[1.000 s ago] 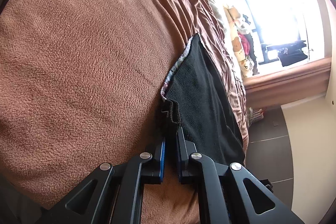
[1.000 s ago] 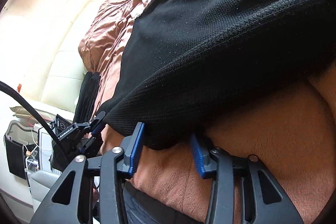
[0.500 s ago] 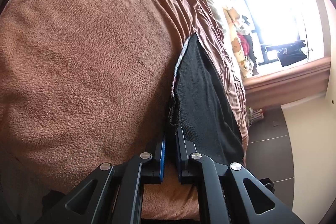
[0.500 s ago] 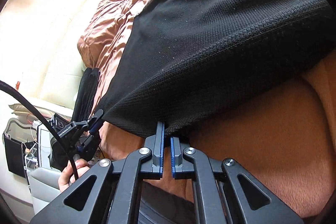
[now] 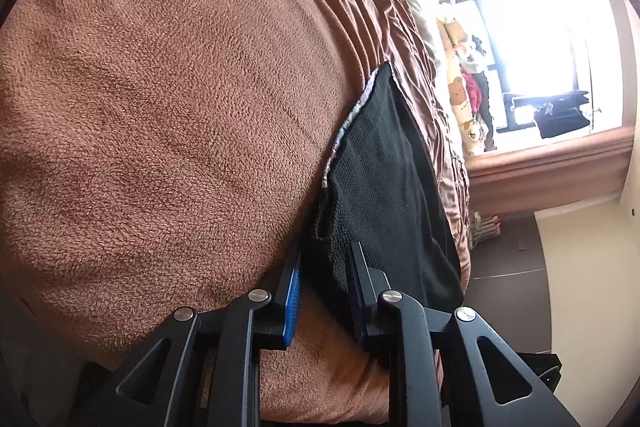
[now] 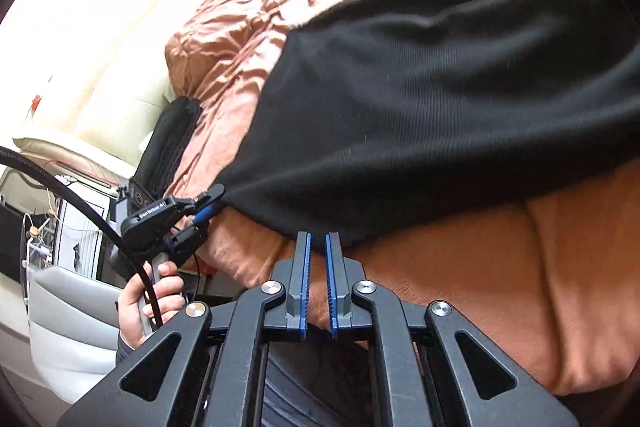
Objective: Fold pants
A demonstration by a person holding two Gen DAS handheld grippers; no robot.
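Black pants [image 6: 440, 99] spread flat across a brown fleece blanket [image 5: 168, 115] on the bed, near its edge. Left gripper [image 5: 324, 267] at one corner of the pants, jaws parted a moderate way, with the corner of dark fabric lying between the blue pads [image 5: 293, 301] but not pinched. Right gripper [image 6: 317, 247] at the near hem, jaws drawn almost together with a thin slit between, tips just at the fabric edge; cannot tell whether any cloth is caught. Left gripper also visible from the right wrist view, held in a bare hand [image 6: 150, 301].
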